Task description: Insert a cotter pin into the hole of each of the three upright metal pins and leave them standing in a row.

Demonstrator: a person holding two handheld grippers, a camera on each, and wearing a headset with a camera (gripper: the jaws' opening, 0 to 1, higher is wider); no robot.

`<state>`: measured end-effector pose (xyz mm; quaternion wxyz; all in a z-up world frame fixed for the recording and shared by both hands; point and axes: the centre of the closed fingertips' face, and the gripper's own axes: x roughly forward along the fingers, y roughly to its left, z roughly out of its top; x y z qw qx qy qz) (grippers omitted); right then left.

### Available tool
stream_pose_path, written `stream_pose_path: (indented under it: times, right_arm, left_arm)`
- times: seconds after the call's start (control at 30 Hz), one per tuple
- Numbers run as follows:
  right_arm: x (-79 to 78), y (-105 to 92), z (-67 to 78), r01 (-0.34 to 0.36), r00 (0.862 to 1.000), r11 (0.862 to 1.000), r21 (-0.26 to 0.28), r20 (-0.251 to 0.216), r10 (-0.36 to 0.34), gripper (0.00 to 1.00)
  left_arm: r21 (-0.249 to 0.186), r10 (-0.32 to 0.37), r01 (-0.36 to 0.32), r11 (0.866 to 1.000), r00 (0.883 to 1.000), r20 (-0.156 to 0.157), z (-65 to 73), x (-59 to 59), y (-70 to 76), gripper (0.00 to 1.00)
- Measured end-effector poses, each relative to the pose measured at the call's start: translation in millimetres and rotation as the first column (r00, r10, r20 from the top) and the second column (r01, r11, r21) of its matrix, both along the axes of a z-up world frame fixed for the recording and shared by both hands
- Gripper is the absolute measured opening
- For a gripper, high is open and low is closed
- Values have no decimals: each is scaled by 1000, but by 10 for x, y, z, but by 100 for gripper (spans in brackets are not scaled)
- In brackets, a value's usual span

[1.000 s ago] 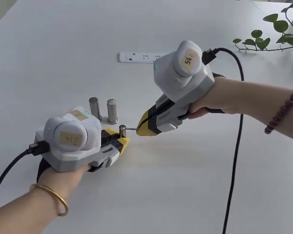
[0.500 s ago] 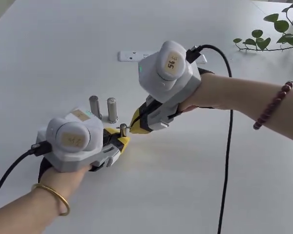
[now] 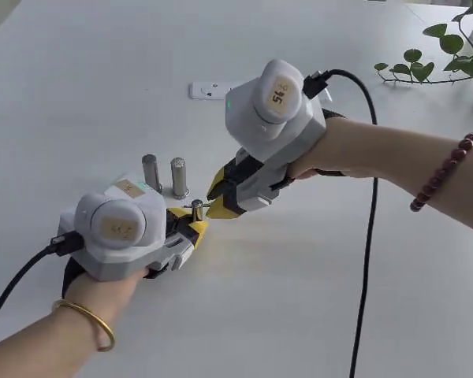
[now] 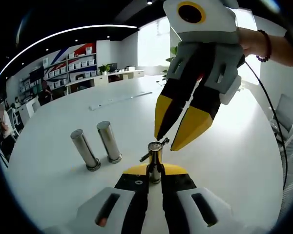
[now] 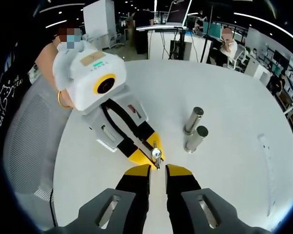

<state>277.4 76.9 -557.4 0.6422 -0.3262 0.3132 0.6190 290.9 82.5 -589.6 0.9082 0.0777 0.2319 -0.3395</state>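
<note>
The left gripper [image 3: 194, 227] had its jaws pressed against the lower shaft of the gripped metal pin [image 4: 155, 152], holding it upright on the white table [image 3: 299, 299]. The pin's rounded top stood clear above the yellow jaw tips.

A cotter pin [image 4: 145, 157] sat crosswise in the gripped metal pin just under its top. One end stuck out on the side away from the right gripper [image 3: 214, 207], and the other reached towards that gripper's tips. The right gripper came down at a slant from above and to the right of the gripped metal pin. Its jaws were drawn to a narrow gap, and in the left gripper view the near end of the cotter pin lay between the two tips, apparently pinched there. In the right gripper view the gripped metal pin stood just beyond that narrow gap.

A second metal pin [image 3: 179, 176] and a third metal pin [image 3: 151, 172] stood upright just beside each other, a little beyond and to the left of the gripped metal pin and apart from it.

A power strip [image 3: 209, 90] lay well beyond the gripped metal pin. A leafy plant [image 3: 449, 55] trailed far off to its right.
</note>
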Motion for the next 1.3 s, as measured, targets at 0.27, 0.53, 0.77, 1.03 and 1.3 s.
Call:
stream_pose_path:
  times: [0.27,0.53,0.77,1.03,1.3]
  right_arm:
    - [25,-6,-18,12,1000,1000,-10,10,-12,0]
    - [25,51,-32,-1,1000,1000,-12,11,1,0]
    - [43,61,-51,3,1000,1000,-9,14,-3,0]
    - [38,98,-26,18,1000,1000,21,1,-18,8]
    - [40,218,-36,25,1000,998,63,-1,-25,7]
  left_arm:
    - [-5,6,-6,1000,1000,-1,-9,3,1,7]
    - [-19,15,-15,1000,1000,-2,-15,2,4,7]
    - [-27,22,-22,999,1000,-7,-18,2,5,7]
    - [-22,24,-24,999,1000,-6,-25,4,-1,7]
    - [-20,26,-26,999,1000,-9,-33,2,3,7]
